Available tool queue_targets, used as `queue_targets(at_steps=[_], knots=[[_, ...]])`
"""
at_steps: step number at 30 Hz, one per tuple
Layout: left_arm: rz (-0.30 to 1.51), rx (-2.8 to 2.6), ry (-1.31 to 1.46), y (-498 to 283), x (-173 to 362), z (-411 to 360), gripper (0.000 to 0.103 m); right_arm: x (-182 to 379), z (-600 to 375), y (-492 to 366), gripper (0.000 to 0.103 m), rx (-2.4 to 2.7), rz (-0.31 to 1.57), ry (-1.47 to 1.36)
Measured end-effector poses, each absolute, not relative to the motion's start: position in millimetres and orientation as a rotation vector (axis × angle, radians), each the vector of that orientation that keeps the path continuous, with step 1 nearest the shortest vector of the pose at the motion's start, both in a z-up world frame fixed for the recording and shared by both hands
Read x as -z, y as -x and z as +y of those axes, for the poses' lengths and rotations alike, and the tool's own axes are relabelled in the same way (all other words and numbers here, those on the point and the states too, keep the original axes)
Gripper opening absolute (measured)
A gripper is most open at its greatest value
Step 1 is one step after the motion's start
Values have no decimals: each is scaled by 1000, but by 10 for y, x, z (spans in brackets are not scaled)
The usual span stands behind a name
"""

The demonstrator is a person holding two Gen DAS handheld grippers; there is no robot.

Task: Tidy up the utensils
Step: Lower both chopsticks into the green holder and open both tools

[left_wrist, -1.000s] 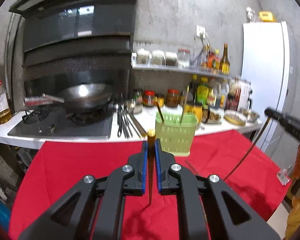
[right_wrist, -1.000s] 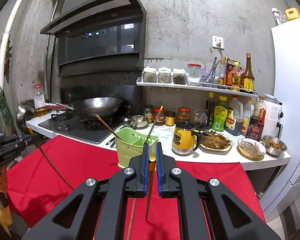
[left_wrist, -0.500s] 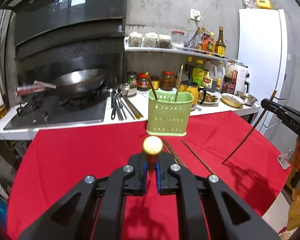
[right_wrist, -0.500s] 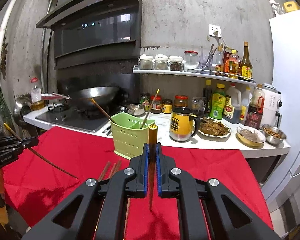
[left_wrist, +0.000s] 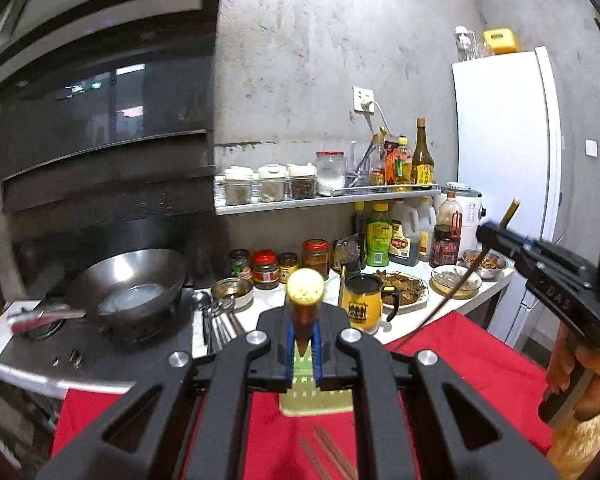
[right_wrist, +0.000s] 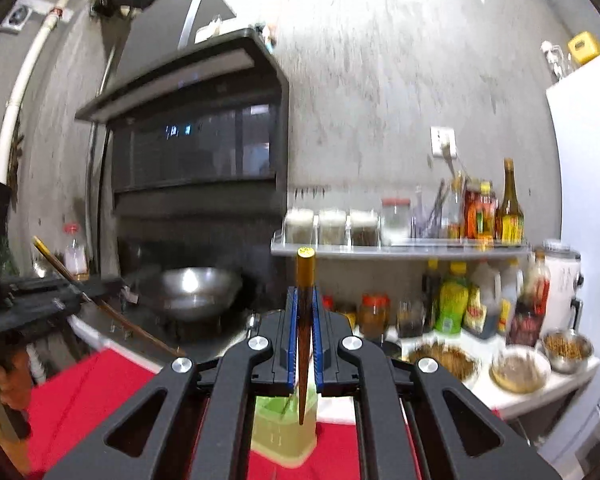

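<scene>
My left gripper [left_wrist: 303, 354] is shut on a brown chopstick with a gold cap [left_wrist: 305, 292], its tip pointing down at the green utensil basket [left_wrist: 316, 400], which sits on the red cloth [left_wrist: 460, 364] just behind the fingers. My right gripper [right_wrist: 304, 356] is shut on a second gold-capped chopstick [right_wrist: 305, 320], its tip over the same basket [right_wrist: 284, 436]. Each gripper shows in the other view: the right one [left_wrist: 548, 276] at the right edge, the left one [right_wrist: 32, 300] at the left edge. Loose chopsticks [left_wrist: 328, 454] lie on the cloth in front of the basket.
The white counter [left_wrist: 420, 320] behind the cloth holds a yellow mug [left_wrist: 362, 304], plates and bowls of food, jars and bottles. A wok [left_wrist: 128, 292] sits on the stove at the left, spoons [left_wrist: 212, 320] lie beside it. A shelf [left_wrist: 324, 200] and fridge [left_wrist: 504, 160] stand behind.
Both grippers have moved forward and closer to the green basket, which now sits right behind the fingers. The chopsticks have tilted more upright, tips down over it.
</scene>
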State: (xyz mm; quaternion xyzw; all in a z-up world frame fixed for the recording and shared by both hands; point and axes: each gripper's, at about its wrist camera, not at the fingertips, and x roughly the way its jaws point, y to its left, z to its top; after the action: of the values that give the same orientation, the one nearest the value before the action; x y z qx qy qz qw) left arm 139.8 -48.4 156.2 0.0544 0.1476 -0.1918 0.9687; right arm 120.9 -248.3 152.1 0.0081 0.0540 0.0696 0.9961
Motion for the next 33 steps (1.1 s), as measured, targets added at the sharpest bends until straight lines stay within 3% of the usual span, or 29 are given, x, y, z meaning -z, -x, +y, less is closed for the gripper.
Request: queue_targets(at_steps=[9,16,17,19,20,21,23,28,33], knots=[[507,410,-151,-2454,-899,-886,6,-986,-2466,-1949,7,-188,242,-68],[568,399,-144,-2761,-523,-864,6,-535,-2457,-2155,8,-197,324,-90],[567,401,-144,-2779,-504,-862,6,-502,-2440,-2157,10,-195,335,-83],[566,396,-132,-2785,-527,-837,7,-508,-2426,-2094,27,-185,346,-64],[560,398,-118,-2763,-575,-811,12,-548,-2437,-2016,45,-171,330,-59],[545,400,-104,-2710,-644,-778,18,-587,-2456,-1974,51,-166,318,-54],[486,393,-76,-2539,-851,-694,35,-733,-2490,-1751,51,-141,281,-24],[406,317,-64,-1979,-1242,-448,37,-938,-2612,-1259,54,-110,253,-14],[423,220,-98,-1447,-1068,-227,42,-731,-2649,-815,54,-108,321,-3]])
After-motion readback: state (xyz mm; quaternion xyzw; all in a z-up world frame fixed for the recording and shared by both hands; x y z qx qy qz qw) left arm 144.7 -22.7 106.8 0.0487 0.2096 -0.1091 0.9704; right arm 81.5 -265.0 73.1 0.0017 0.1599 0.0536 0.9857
